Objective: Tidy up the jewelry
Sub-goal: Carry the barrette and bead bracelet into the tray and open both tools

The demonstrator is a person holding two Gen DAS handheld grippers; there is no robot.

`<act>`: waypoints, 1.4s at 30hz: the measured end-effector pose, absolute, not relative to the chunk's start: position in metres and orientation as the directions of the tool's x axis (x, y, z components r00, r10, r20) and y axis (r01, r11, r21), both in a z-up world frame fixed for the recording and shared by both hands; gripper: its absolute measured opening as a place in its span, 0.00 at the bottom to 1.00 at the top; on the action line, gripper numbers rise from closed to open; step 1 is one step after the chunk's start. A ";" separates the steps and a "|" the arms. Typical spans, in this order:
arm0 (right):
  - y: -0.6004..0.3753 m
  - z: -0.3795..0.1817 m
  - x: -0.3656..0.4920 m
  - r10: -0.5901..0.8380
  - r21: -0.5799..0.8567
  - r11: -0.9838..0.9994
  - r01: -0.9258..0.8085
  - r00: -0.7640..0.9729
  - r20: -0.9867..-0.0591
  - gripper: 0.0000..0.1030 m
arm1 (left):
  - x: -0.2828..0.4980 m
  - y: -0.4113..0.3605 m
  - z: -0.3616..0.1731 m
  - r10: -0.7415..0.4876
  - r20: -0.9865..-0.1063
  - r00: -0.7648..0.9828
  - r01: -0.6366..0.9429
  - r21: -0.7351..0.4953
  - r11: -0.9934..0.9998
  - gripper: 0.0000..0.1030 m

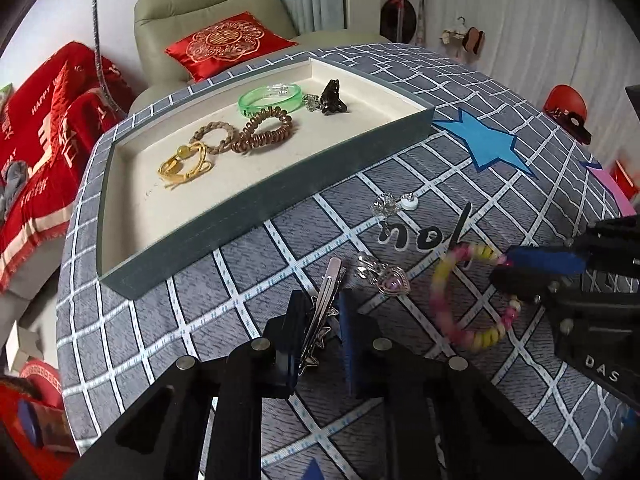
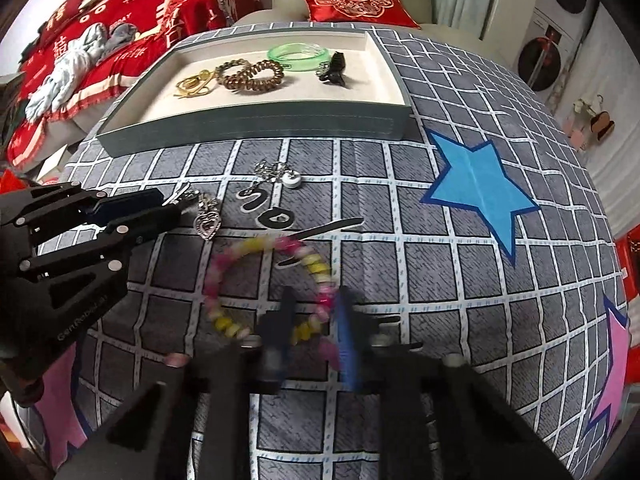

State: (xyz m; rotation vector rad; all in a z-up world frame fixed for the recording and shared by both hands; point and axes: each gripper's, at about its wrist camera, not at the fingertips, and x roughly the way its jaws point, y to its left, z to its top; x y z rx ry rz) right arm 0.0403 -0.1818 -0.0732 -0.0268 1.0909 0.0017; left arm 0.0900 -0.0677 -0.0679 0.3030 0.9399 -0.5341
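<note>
A silver hair clip (image 1: 326,296) lies on the checked cloth between the fingers of my left gripper (image 1: 320,312), which is shut on it; in the right wrist view that gripper (image 2: 172,206) comes in from the left with the clip (image 2: 180,196) at its tips. My right gripper (image 2: 316,312) is shut on a pink and yellow coil bracelet (image 2: 256,246), pinching its near side; the left wrist view shows the same grip (image 1: 500,270) on the bracelet (image 1: 440,292). The grey tray (image 1: 280,204) (image 2: 256,124) behind holds a green bangle (image 1: 270,98), hair ties and a black clip (image 1: 333,98).
A heart pendant (image 1: 390,280) (image 2: 207,222) lies between the two grippers. A silver charm with a white disc (image 1: 394,203) (image 2: 280,174) sits nearer the tray. A blue paper star (image 1: 484,142) and a pink one (image 2: 614,364) lie on the cloth. An armchair with a red cushion (image 1: 224,42) stands behind.
</note>
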 end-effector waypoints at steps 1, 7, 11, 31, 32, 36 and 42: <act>-0.182 -0.073 0.040 -0.007 -0.015 1.000 -0.014 0.465 -0.885 0.11 | 0.089 -0.066 -0.068 -0.305 -0.827 0.471 0.550 0.005 0.835 0.32; -0.194 -0.068 0.033 0.017 0.026 1.000 0.012 0.482 -0.876 0.10 | 0.079 -0.054 -0.059 -0.329 -0.807 0.491 0.502 -0.046 0.863 0.32; -0.201 -0.059 0.031 0.026 0.043 0.999 0.021 0.500 -0.866 0.10 | 0.074 -0.046 -0.049 -0.341 -0.787 0.514 0.471 -0.073 0.879 0.32; -0.214 -0.061 0.036 0.080 0.102 0.995 0.023 0.455 -0.887 0.53 | 0.072 -0.020 -0.030 -0.344 -0.753 0.561 0.416 -0.103 0.903 0.32; -0.212 -0.063 0.035 0.073 0.092 0.996 0.019 0.453 -0.888 0.54 | 0.071 -0.020 -0.030 -0.344 -0.753 0.561 0.417 -0.101 0.903 0.32; -0.195 -0.074 0.035 -0.007 -0.016 1.000 -0.017 0.430 -0.903 0.47 | 0.071 -0.021 -0.032 -0.343 -0.755 0.558 0.418 -0.102 0.903 0.32; -0.179 -0.069 0.032 -0.018 -0.052 0.997 -0.058 0.469 -0.883 0.09 | 0.069 -0.020 -0.031 -0.345 -0.753 0.560 0.413 -0.107 0.904 0.32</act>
